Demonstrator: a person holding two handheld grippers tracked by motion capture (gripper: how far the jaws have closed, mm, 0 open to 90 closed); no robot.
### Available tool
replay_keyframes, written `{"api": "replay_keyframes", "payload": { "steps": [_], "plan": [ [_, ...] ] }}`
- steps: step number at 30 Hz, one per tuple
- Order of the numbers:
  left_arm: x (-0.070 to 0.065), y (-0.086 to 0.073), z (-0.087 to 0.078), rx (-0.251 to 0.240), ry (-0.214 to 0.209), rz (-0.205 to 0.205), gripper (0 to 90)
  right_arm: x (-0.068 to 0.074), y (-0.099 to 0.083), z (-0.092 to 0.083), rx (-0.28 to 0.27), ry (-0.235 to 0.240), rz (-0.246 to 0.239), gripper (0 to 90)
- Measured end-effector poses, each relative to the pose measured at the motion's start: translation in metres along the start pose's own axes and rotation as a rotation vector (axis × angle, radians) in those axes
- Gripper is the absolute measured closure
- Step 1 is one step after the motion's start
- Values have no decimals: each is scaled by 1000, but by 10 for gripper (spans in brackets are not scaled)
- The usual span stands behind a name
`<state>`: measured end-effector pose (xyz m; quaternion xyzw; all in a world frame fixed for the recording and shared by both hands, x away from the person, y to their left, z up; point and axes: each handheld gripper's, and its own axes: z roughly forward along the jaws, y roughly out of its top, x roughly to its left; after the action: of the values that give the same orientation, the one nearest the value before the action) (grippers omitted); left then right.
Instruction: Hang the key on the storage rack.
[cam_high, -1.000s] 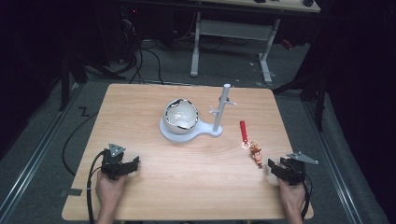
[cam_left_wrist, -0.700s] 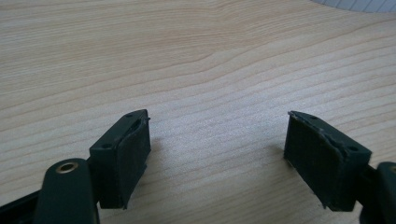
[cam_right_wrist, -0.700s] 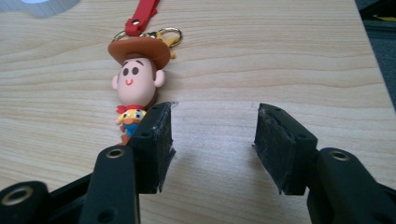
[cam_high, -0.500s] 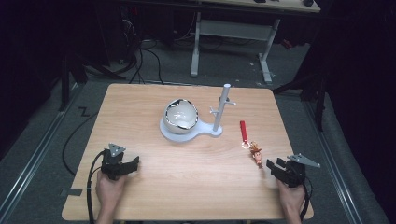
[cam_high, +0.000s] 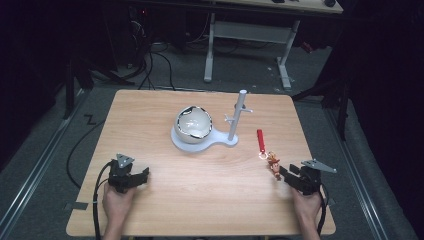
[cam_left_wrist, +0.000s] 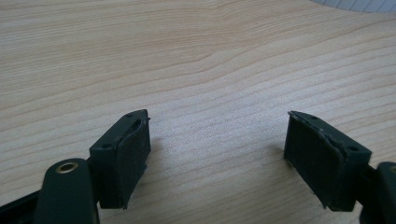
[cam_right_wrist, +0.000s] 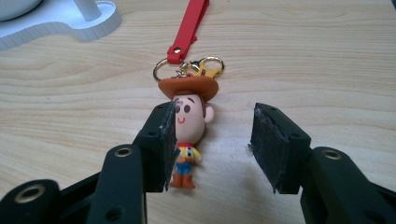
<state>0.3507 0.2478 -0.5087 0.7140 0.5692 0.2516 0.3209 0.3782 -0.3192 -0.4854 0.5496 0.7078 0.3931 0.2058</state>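
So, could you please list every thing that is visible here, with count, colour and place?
table: one, light wood, centre.
stand: one, white, flat base with a peg post, table middle.
bowl: one, white, on the stand base.
keychain figure: one, brown hat, red strap, lying between the right gripper's jaws.
desk frame: one, white, behind the table.
left gripper: one, black, open, near left edge.
right gripper: one, black, jaws just been closing, not yet pressing.

Smooth plastic figure (cam_right_wrist: 189, 135), matt wooden table (cam_right_wrist: 327, 60)
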Motion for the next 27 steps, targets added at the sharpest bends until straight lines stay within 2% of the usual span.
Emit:
{"api": "replay_keyframes", "payload": {
  "steps": [7,13,27],
  "plan": [
    [0,0,0,0,0,0,231,3,7,13,14,16,11,505],
    [0,0,0,0,0,0,231,5,9,22,37,9,17,508],
    [0,0,0,0,0,0,231,3,8,30,55,42,48,524]
  ]
}}
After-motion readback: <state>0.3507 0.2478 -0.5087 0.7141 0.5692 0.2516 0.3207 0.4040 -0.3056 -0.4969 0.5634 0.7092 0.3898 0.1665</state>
